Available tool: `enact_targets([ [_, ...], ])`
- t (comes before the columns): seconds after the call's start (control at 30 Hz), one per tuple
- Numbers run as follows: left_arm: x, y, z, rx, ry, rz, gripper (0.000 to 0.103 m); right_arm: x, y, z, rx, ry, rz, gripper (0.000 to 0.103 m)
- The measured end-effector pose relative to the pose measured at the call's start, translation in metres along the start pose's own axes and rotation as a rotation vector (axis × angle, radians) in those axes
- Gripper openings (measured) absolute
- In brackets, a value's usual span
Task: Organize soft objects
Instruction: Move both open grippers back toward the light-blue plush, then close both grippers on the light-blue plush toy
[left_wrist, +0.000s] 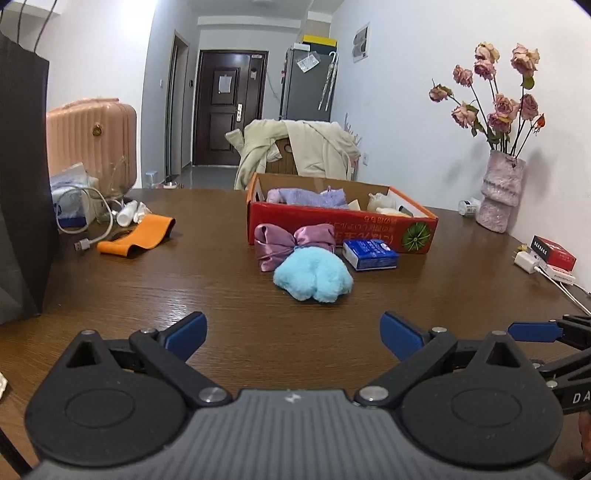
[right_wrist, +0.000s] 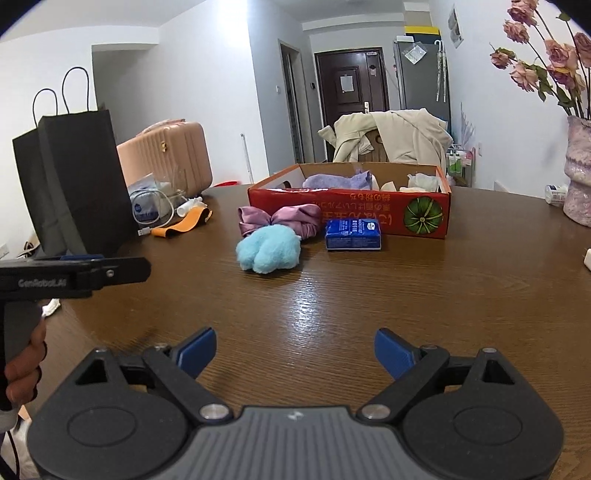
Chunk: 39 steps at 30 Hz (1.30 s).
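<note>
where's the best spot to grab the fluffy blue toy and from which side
Probably across the fluffy blue toy's rounded near bulge, coming from the table's open near side. The purple satin bow touches its far edge, and the blue tissue pack sits beside it to the right, so the far side is crowded. Either claw is open and empty.

White walls (left_wrist: 406, 92) enclose the room, and a corridor runs back to a dark brown door (left_wrist: 229, 107) with a paper stuck on it. A grey fridge (left_wrist: 306, 85) stands to the right of the door, a yellow box on top. A chair (left_wrist: 284, 157) draped with a cream coat (left_wrist: 317, 147) sits at the far edge of the brown wooden table (left_wrist: 184, 288). Soft light gleams on the tabletop. A pink suitcase (left_wrist: 92, 136) stands at the left.
</note>
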<state>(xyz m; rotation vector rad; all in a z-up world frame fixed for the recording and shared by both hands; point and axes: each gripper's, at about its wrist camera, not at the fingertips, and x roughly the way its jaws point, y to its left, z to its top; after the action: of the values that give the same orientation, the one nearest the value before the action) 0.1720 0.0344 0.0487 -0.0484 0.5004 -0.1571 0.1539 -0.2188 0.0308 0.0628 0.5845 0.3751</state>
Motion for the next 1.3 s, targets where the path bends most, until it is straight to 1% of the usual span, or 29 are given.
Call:
enact_targets([
  [0.13,0.021,0.006,0.005,-0.043,0.022,-0.02,0.102,0.012,-0.009,0.006,0.042,-0.001,-0.008,0.091],
  [0.23,0.045,0.013,0.015,-0.062,0.036,-0.037,0.102,0.024,-0.017,0.016,0.076,-0.008,-0.011,0.09],
  [0.33,0.072,0.022,0.031,-0.066,0.039,-0.082,0.099,0.044,-0.025,0.031,0.115,-0.022,0.006,0.089],
  [0.37,0.084,0.025,0.037,-0.068,0.051,-0.103,0.096,0.052,-0.028,0.036,0.131,-0.031,0.02,0.088],
  [0.4,0.098,0.029,0.043,-0.072,0.069,-0.129,0.093,0.062,-0.03,0.041,0.147,-0.037,0.033,0.085],
  [0.43,0.111,0.032,0.048,-0.088,0.089,-0.133,0.084,0.074,-0.033,0.046,0.16,-0.04,0.05,0.083],
  [0.47,0.124,0.035,0.052,-0.106,0.107,-0.14,0.079,0.087,-0.035,0.051,0.175,-0.032,0.059,0.08],
  [0.5,0.138,0.039,0.054,-0.126,0.115,-0.159,0.079,0.1,-0.037,0.057,0.187,-0.017,0.06,0.08],
  [0.57,0.158,0.046,0.057,-0.161,0.125,-0.2,0.07,0.127,-0.039,0.067,0.215,-0.003,0.077,0.076],
  [0.6,0.165,0.05,0.056,-0.186,0.128,-0.224,0.069,0.139,-0.039,0.071,0.225,0.004,0.09,0.074],
  [0.63,0.171,0.054,0.053,-0.215,0.137,-0.252,0.065,0.151,-0.039,0.074,0.238,0.009,0.11,0.072],
  [0.67,0.175,0.058,0.05,-0.243,0.145,-0.274,0.057,0.162,-0.039,0.076,0.247,0.011,0.129,0.069],
  [0.7,0.179,0.062,0.047,-0.269,0.16,-0.286,0.053,0.172,-0.038,0.078,0.255,0.015,0.144,0.067],
  [0.73,0.181,0.063,0.045,-0.278,0.172,-0.292,0.047,0.181,-0.036,0.079,0.265,0.023,0.154,0.065],
  [0.83,0.183,0.062,0.041,-0.271,0.188,-0.284,0.038,0.202,-0.031,0.08,0.264,0.041,0.179,0.05],
  [0.87,0.183,0.061,0.04,-0.268,0.194,-0.286,0.037,0.207,-0.03,0.078,0.262,0.052,0.188,0.043],
  [0.9,0.182,0.061,0.04,-0.266,0.197,-0.283,0.037,0.208,-0.031,0.077,0.271,0.048,0.205,0.04],
  [0.97,0.183,0.059,0.038,-0.257,0.197,-0.281,0.036,0.207,-0.034,0.075,0.288,0.049,0.223,0.037],
  [1.07,0.184,0.058,0.035,-0.251,0.195,-0.284,0.036,0.212,-0.04,0.075,0.322,0.06,0.251,0.036],
  [1.13,0.185,0.06,0.034,-0.265,0.199,-0.292,0.036,0.215,-0.043,0.075,0.339,0.067,0.269,0.036],
  [1.2,0.185,0.06,0.035,-0.271,0.201,-0.292,0.038,0.216,-0.043,0.075,0.337,0.068,0.27,0.035],
  [1.3,0.184,0.058,0.034,-0.259,0.195,-0.284,0.038,0.214,-0.041,0.075,0.328,0.063,0.263,0.035],
])
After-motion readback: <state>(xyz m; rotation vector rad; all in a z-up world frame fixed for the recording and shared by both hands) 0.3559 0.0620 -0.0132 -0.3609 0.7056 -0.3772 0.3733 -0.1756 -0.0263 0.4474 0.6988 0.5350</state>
